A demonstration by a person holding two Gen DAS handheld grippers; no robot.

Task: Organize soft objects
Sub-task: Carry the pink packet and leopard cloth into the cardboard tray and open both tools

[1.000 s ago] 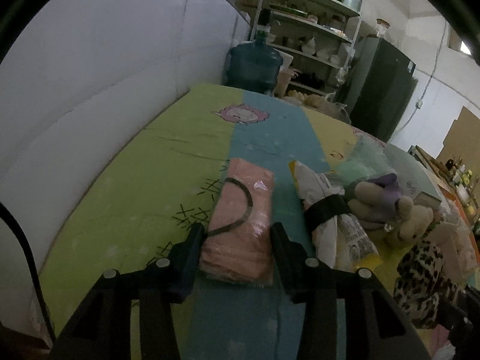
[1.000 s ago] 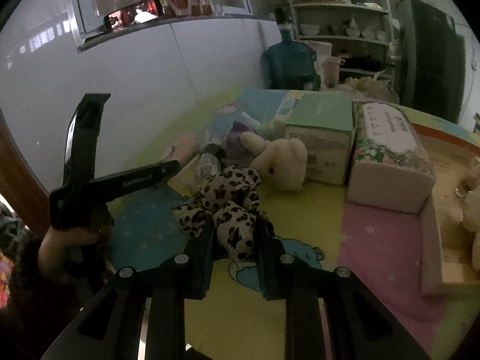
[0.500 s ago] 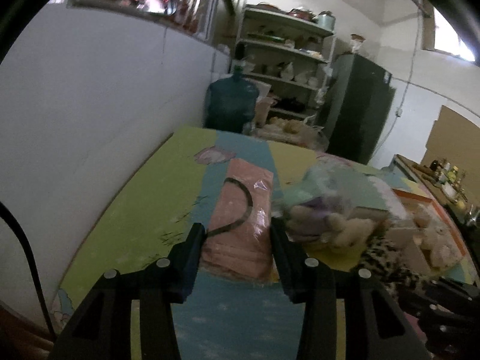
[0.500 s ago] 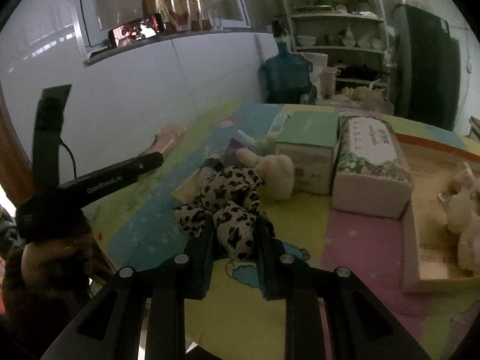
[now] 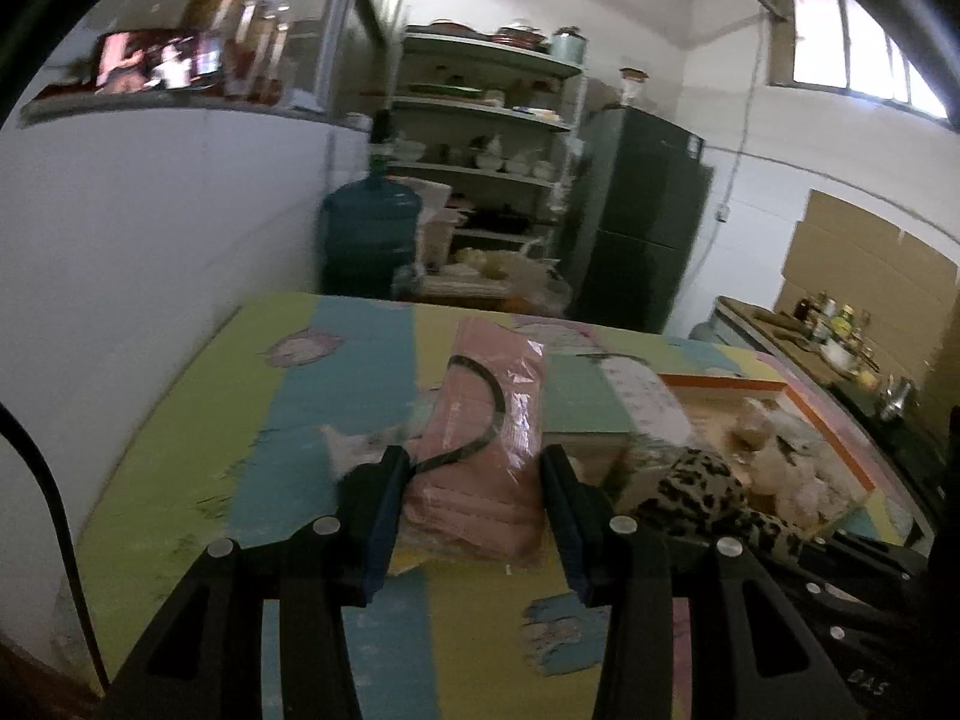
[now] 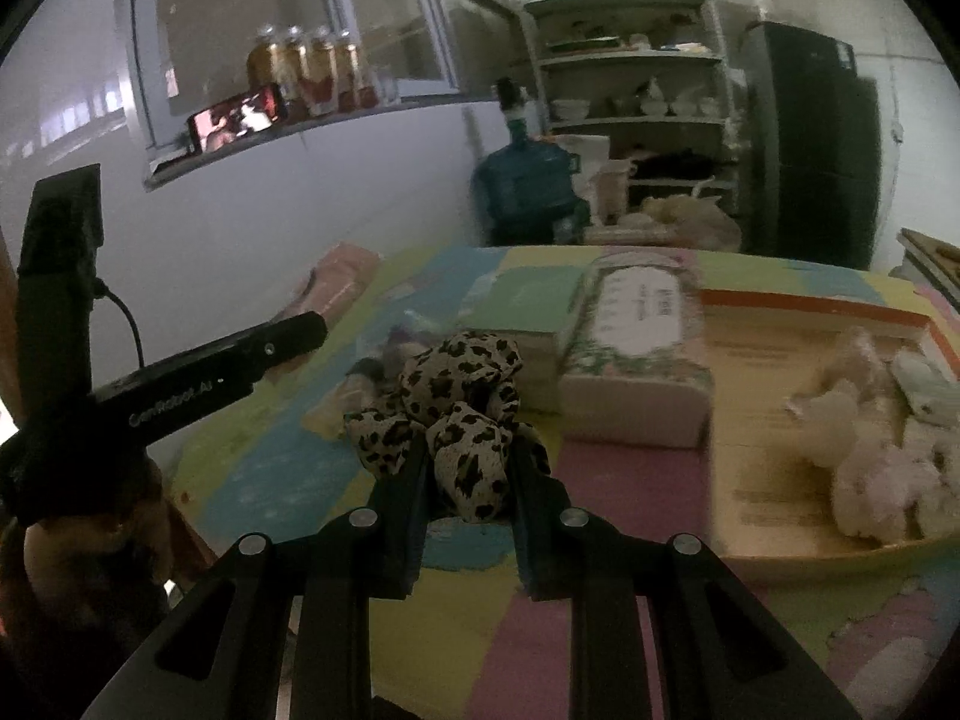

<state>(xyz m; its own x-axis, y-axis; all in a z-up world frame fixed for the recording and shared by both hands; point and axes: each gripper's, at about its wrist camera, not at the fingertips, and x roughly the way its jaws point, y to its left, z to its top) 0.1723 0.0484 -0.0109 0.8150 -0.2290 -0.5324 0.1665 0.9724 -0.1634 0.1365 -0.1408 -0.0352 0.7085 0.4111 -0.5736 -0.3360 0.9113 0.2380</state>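
Colourful table mat (image 5: 198, 420) spread wide, and the orange-rimmed tray (image 6: 810, 306) of plush toys sat at its right. Mid-carry, by the look of it: the left gripper (image 5: 474, 480) was clamped on the pink wrapped pack (image 5: 486, 420), held above the mat; the right gripper (image 6: 468, 468) pinched the leopard-print scrunchie (image 6: 456, 396). Next move likely called for lowering both into the tray.
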